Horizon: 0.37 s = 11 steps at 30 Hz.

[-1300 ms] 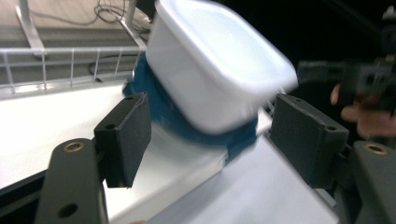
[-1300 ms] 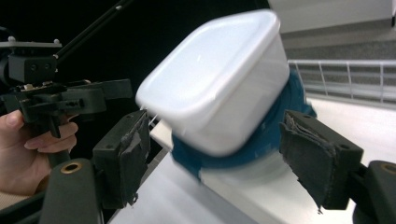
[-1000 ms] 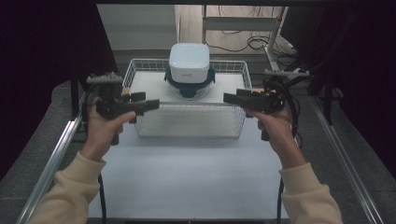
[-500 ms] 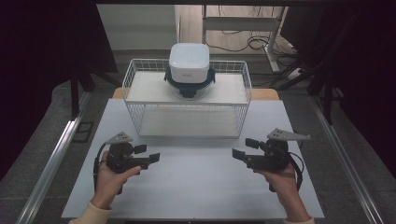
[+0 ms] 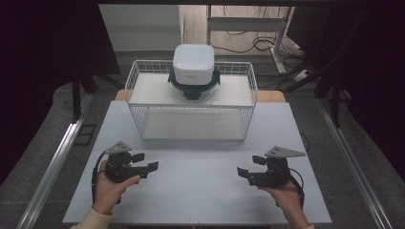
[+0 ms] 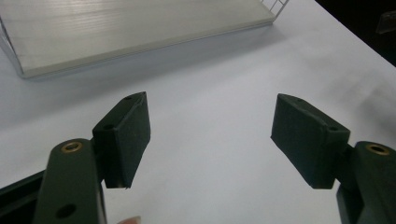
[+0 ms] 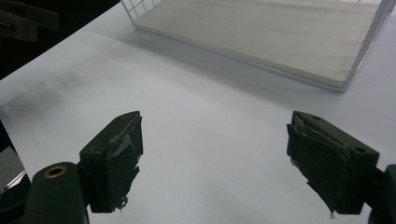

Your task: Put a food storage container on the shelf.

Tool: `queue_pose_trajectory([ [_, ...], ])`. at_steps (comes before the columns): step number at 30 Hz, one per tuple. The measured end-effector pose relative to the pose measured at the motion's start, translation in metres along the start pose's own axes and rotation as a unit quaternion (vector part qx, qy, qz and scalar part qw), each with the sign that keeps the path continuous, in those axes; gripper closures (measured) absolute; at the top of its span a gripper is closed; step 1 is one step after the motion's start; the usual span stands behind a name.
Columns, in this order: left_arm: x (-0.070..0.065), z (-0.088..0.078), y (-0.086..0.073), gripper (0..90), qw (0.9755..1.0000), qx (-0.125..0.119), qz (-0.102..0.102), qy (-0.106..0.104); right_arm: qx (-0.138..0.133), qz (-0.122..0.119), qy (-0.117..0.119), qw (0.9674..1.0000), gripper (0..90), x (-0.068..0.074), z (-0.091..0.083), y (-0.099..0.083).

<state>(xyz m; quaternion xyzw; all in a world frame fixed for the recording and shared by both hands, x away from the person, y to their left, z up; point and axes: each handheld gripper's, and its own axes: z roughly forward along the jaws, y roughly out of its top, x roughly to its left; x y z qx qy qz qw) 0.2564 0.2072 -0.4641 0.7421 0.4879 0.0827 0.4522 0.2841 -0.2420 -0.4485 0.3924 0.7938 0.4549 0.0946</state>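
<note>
My left gripper (image 5: 147, 162) hovers low over the near left of the white table (image 5: 200, 200) and points right. In the left gripper view its jaws (image 6: 210, 135) stand wide apart with nothing between them. My right gripper (image 5: 249, 167) sits over the near right and points left. Its jaws (image 7: 215, 158) have just been opening, and only bare table lies between them. A white wire basket (image 5: 191, 125) stands at the table's far middle. A white-lidded container (image 5: 193, 64) on a dark base rests on the basket's upper board.
Metal rails run along the left side (image 5: 52, 162) and the right side (image 5: 353, 162) of the table. The basket's pale floor board (image 6: 116, 28) (image 7: 280, 37) lies ahead of both grippers. Cables (image 5: 253, 45) and a desk frame lie on the floor beyond.
Both hands have come down and back from in front of the basket to just above the table's near part. Over the last half second they have barely shifted.
</note>
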Motion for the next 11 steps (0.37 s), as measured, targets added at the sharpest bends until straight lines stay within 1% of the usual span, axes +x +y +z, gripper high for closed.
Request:
queue_pose_trajectory([
  [2, -0.0017, 0.0008, -0.0003, 27.6, 1.0, 0.001, 0.002, -0.001, -0.007, -0.001, 0.001, 1.0, 18.1, 0.0001, -0.0018, 0.0003],
  [6, -0.0048, 0.0032, -0.0007, 27.0, 0.9999, 0.006, 0.007, -0.005, -0.01, -0.003, -0.001, 0.9999, 18.0, 0.0002, -0.0024, 0.0004],
  [10, -0.0046, 0.0028, -0.0003, 26.4, 0.9999, 0.006, 0.01, -0.004, -0.018, -0.006, -0.001, 0.9998, 17.0, 0.0007, -0.0034, 0.0006],
  [11, -0.0044, 0.0027, -0.0004, 26.3, 0.9999, 0.006, 0.01, -0.003, -0.018, -0.004, -0.001, 0.9998, 16.6, 0.001, -0.0037, 0.0007],
])
